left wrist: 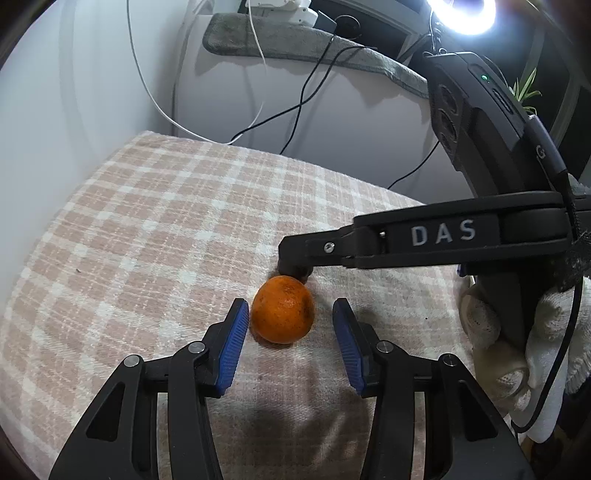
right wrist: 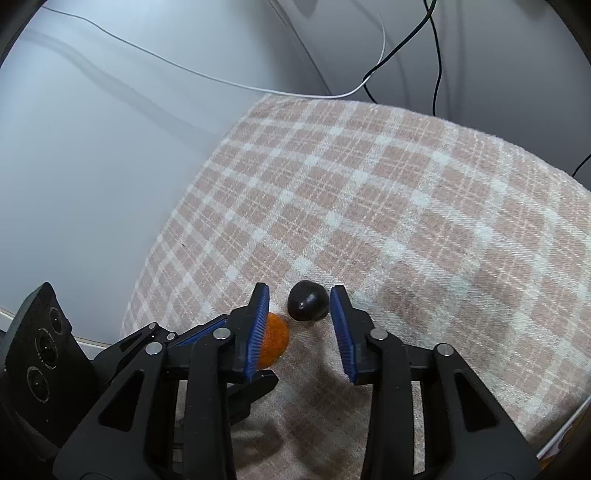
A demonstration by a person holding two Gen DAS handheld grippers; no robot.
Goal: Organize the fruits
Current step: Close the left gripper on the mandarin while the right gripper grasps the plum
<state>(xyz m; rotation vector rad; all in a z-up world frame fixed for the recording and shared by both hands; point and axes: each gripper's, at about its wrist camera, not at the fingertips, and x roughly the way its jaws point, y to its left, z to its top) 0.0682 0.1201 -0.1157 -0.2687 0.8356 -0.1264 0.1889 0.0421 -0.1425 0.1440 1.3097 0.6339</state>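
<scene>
An orange mandarin (left wrist: 282,314) lies on the pink-and-white checked cloth (left wrist: 147,229). My left gripper (left wrist: 290,308) straddles it. The left blue pad is close against the fruit and the right pad stands clear, so the jaws are open. Just behind the mandarin lies a small dark, shiny round fruit (right wrist: 307,301). My right gripper (right wrist: 299,291) has come down around this fruit. Its right pad is at the fruit's side and a gap shows at its left pad. In the left wrist view the right gripper (left wrist: 295,269) reaches in from the right and hides most of the dark fruit. The mandarin (right wrist: 276,341) peeks out behind the right gripper's left finger.
The cloth's edge runs along a white wall (right wrist: 92,166) on the left and at the back. Black and white cables (left wrist: 303,96) hang behind, under a grey towel (left wrist: 295,44) and a bright ring light (left wrist: 461,14). A gloved hand (left wrist: 491,332) holds the right gripper.
</scene>
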